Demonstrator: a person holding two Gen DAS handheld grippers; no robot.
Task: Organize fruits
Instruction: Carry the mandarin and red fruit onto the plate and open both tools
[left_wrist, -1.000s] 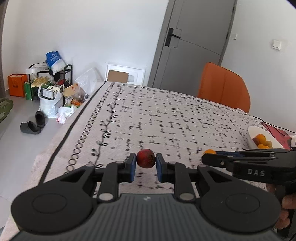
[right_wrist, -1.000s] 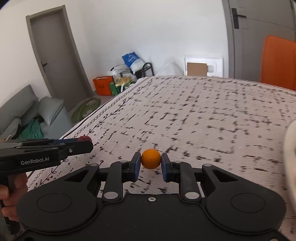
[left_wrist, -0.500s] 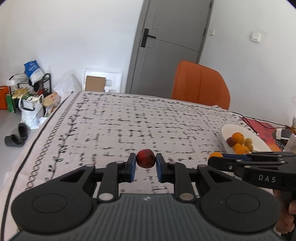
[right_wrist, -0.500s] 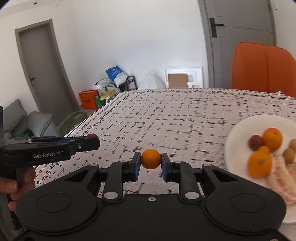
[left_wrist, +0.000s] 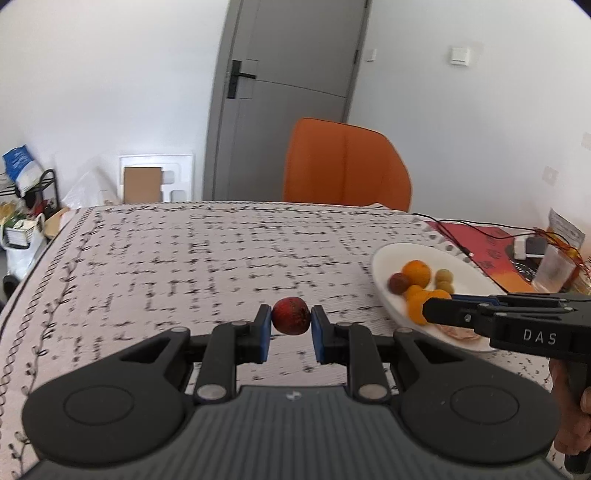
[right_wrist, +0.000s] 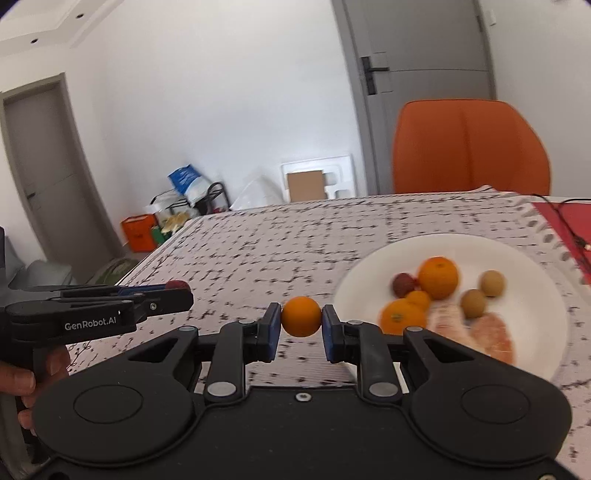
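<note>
My left gripper (left_wrist: 291, 320) is shut on a small dark red fruit (left_wrist: 291, 320) and holds it above the tablecloth, left of the white plate (left_wrist: 384, 258). My right gripper (right_wrist: 301, 316) is shut on a small orange (right_wrist: 301, 316), just left of the plate's rim (right_wrist: 347, 280). The plate holds several fruits: oranges (right_wrist: 438, 277), a red one (right_wrist: 403, 285), small brown-green ones (right_wrist: 492, 283) and peeled segments (right_wrist: 491, 335). The right gripper shows in the left wrist view (left_wrist: 428, 314) over the plate's near side. The left gripper shows in the right wrist view (right_wrist: 181, 291), far left.
A patterned tablecloth (left_wrist: 207, 258) covers the table. An orange chair (left_wrist: 347, 162) stands at the far edge. Red paper, cables and small items (left_wrist: 517, 243) lie right of the plate. The table's left edge (left_wrist: 22, 288) drops to the floor.
Both grippers have swung right toward the plate, each still holding its fruit. The plate now fills more of both views, and the right gripper reaches over its near side.
</note>
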